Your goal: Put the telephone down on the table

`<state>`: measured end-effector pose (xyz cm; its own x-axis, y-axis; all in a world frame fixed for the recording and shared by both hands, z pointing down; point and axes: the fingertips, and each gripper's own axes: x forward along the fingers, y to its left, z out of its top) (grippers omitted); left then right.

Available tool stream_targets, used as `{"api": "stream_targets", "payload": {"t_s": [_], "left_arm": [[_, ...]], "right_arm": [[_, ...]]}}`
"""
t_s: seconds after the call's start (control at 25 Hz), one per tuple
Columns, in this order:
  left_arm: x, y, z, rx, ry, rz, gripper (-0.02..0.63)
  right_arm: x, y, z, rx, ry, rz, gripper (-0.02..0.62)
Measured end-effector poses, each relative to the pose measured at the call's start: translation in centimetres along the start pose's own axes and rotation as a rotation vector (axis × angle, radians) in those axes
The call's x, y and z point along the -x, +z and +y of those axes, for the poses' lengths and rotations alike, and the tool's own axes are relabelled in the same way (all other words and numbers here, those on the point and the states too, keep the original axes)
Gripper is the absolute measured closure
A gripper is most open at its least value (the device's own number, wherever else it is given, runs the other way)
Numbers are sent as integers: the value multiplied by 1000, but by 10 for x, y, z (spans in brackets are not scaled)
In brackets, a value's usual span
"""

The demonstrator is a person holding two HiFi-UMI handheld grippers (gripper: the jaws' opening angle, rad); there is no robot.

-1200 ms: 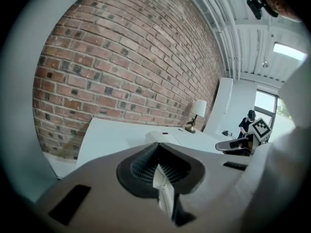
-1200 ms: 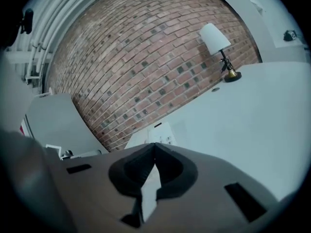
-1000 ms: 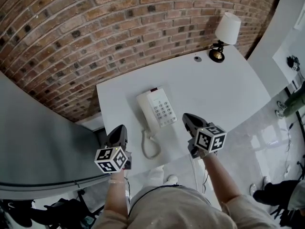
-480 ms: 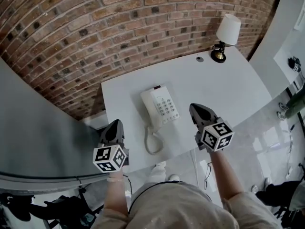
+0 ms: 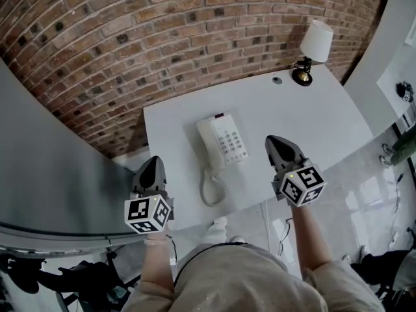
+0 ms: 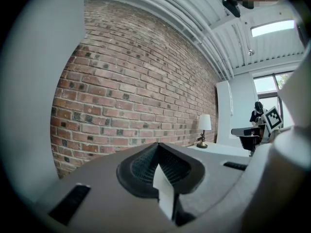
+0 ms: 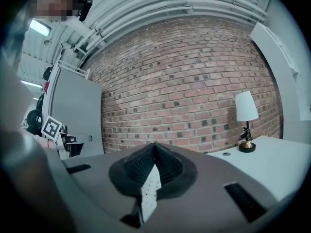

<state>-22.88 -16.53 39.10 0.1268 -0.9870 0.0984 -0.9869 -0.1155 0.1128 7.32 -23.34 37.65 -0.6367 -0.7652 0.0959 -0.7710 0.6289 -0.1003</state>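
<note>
A white telephone (image 5: pixel 223 142) with a keypad lies flat on the white table (image 5: pixel 292 112), its handset on the cradle and its coiled cord (image 5: pixel 209 188) looping toward the near edge. My left gripper (image 5: pixel 151 168) hovers off the table's left near corner, jaws shut and empty. My right gripper (image 5: pixel 278 143) hovers above the table just right of the telephone, also shut with nothing in it. In the left gripper view the left gripper (image 6: pixel 158 147) points at the brick wall. The right gripper (image 7: pixel 154 147) in its own view does the same. The telephone is hidden in both gripper views.
A small lamp (image 5: pixel 311 49) with a white shade stands at the table's far right corner, a small round disc (image 5: pixel 277 80) beside it. A brick wall (image 5: pixel 162 38) runs behind the table. A grey panel (image 5: pixel 45 174) rises at the left. White floor lies to the right.
Both grippers have drawn slightly apart and toward me: the left drifted left and down, the right drifted right. The telephone stays on the table.
</note>
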Motion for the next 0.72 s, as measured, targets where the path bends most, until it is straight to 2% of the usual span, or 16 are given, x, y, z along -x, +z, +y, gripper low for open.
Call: {"api": "stream_targets", "payload": {"t_s": [0.24,0.72], "left_arm": [[10,18,-2,-56,27,-60,601],[14,25,0,-55,44,-88,601]], "right_arm": [[6,10,-1,32,0,-27,591],[11,14,0,70,-3,-45,591]]}}
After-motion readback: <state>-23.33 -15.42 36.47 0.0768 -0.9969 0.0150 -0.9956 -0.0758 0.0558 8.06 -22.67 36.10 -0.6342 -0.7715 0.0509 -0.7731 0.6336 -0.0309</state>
